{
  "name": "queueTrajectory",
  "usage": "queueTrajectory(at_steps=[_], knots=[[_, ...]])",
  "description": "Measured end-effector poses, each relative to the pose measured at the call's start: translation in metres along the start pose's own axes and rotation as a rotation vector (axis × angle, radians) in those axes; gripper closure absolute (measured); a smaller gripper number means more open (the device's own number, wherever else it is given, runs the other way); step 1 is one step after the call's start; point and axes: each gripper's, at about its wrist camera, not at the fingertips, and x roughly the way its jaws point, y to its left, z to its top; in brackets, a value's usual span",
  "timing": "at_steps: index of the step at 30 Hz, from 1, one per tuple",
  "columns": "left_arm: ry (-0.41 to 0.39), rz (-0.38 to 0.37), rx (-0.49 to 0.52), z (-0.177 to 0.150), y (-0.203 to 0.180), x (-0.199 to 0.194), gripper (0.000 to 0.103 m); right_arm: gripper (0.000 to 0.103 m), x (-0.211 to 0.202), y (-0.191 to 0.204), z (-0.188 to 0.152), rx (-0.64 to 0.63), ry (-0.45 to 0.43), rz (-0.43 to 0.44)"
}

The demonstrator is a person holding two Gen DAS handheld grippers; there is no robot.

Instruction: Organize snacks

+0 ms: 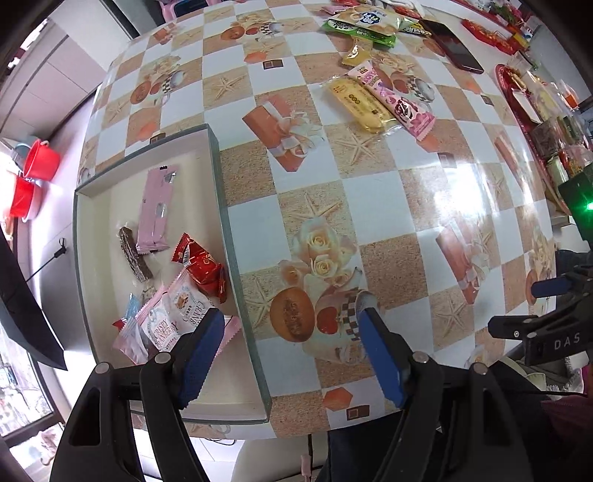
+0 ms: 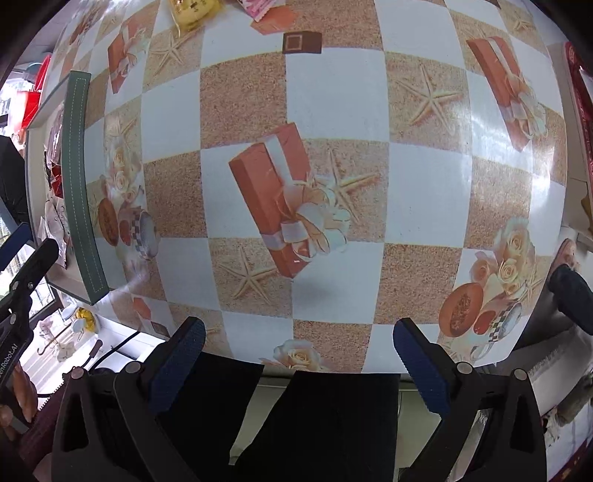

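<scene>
A shallow box with a green rim (image 1: 218, 207) sits at the table's left edge and holds several snacks: a pink wrapper (image 1: 155, 211), a dark bar (image 1: 135, 259), a red candy (image 1: 204, 268) and cranberry packets (image 1: 174, 319). My left gripper (image 1: 292, 322) is open and empty, straddling the box's right wall near its front. Loose snacks lie far across the table: a yellow packet (image 1: 359, 105), a pink packet (image 1: 396, 100), green and white bags (image 1: 363, 24). My right gripper (image 2: 298, 333) is open and empty above the table's near edge; the box (image 2: 78, 178) is at its left.
A dark phone (image 1: 454, 46) lies at the far right of the table. A red tray (image 1: 519, 111) with jars and packets runs along the right side. Red buckets (image 1: 37, 163) stand on the floor to the left. The right gripper also shows in the left wrist view (image 1: 545, 307).
</scene>
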Motion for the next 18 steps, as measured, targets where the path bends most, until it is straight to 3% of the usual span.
queueTrajectory(at_steps=[18], knots=[[0.015,-0.002,-0.012,0.0019,0.0005,0.0019,0.025,0.001,0.0031,0.0015,0.0002,-0.005,0.007,0.005]])
